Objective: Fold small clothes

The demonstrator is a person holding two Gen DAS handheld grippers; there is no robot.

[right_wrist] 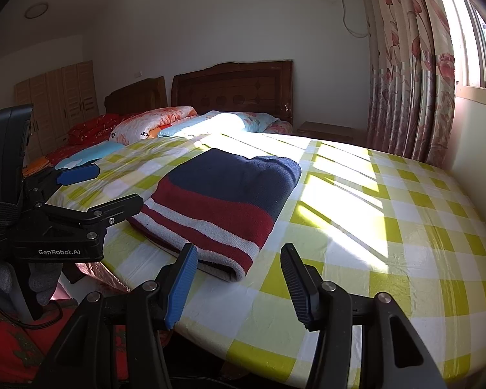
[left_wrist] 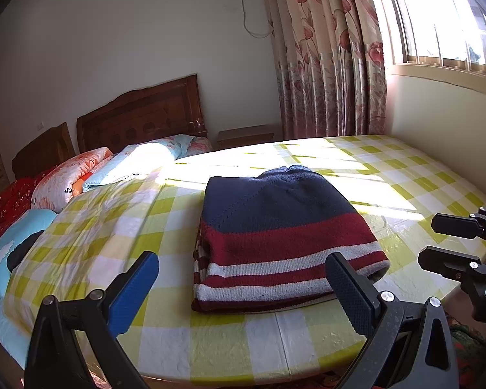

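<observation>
A folded knit sweater [left_wrist: 275, 233], navy on top with dark red and white stripes, lies flat on the yellow-and-white checked cloth [left_wrist: 210, 340] near its front edge. It also shows in the right wrist view [right_wrist: 223, 201]. My left gripper [left_wrist: 243, 278] is open and empty, just in front of the sweater's near edge. My right gripper [right_wrist: 239, 275] is open and empty, near the sweater's front right corner. The right gripper shows at the right edge of the left wrist view [left_wrist: 450, 243], and the left gripper at the left of the right wrist view [right_wrist: 110, 188].
The checked cloth [right_wrist: 388, 227] covers a surface with a rounded front edge. Behind it are pillows and bedding [left_wrist: 68, 181] and wooden headboards [left_wrist: 139, 116]. A floral curtain [left_wrist: 330, 58], a window and a wall stand at the right. A wardrobe [right_wrist: 58, 97] stands at the far left.
</observation>
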